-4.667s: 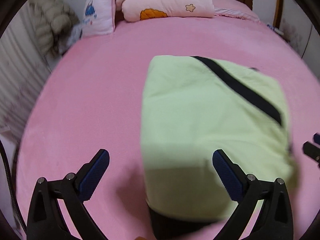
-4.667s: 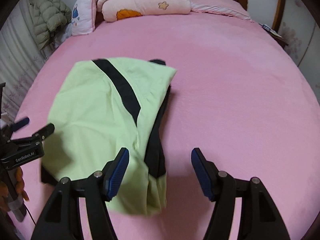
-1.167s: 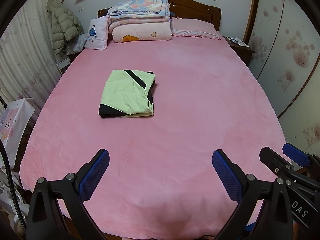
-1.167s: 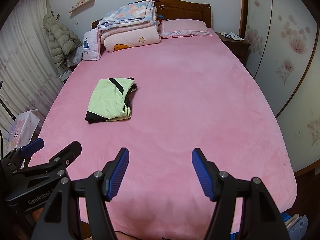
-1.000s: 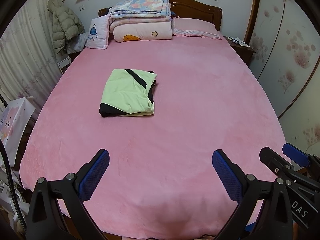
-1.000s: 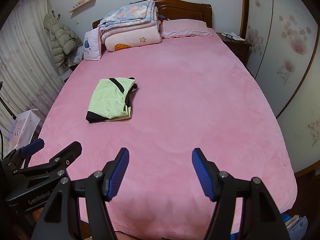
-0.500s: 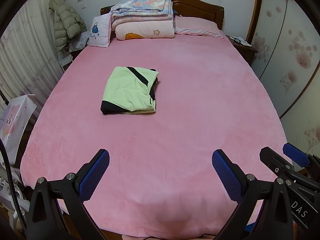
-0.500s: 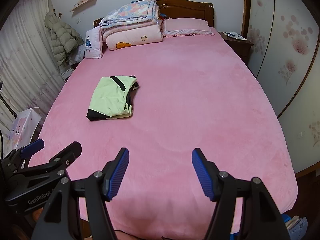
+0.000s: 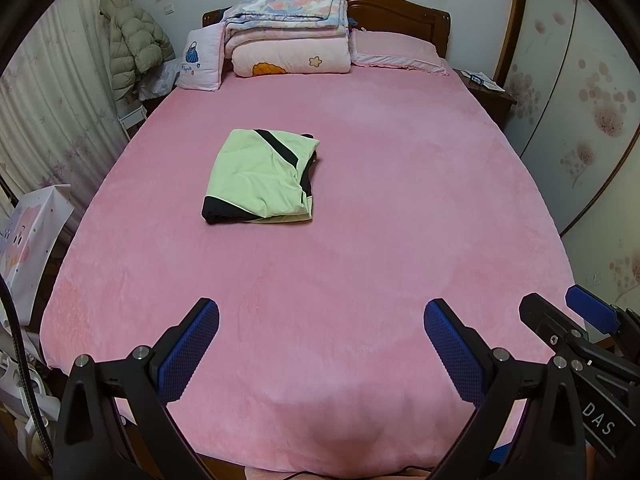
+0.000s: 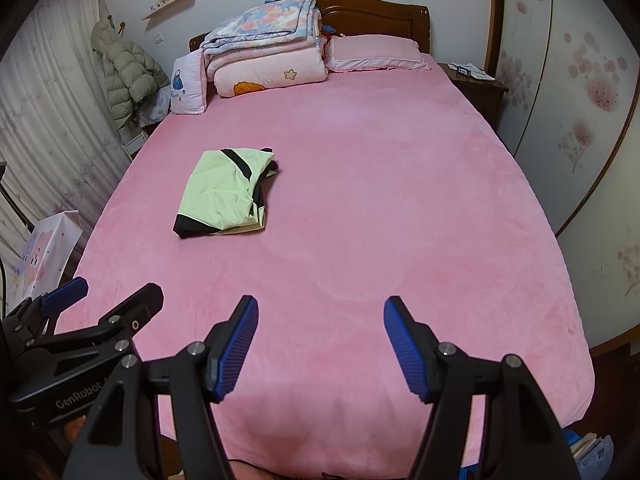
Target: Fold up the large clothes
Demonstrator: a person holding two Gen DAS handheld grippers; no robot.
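Our green shirt (image 9: 262, 176) lies folded on the pink bed (image 9: 380, 220). Our left tool (image 9: 320, 344) and right tool (image 10: 320, 342) are wide open, far from it, holding nothing.

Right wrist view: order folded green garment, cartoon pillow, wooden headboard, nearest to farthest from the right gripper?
Measured from the right gripper, jaws open over the foot of the bed:
1. Folded green garment, mid-bed, to the left.
2. Cartoon pillow, propped at the bed's far left corner.
3. Wooden headboard, against the back wall behind the stacked quilts.
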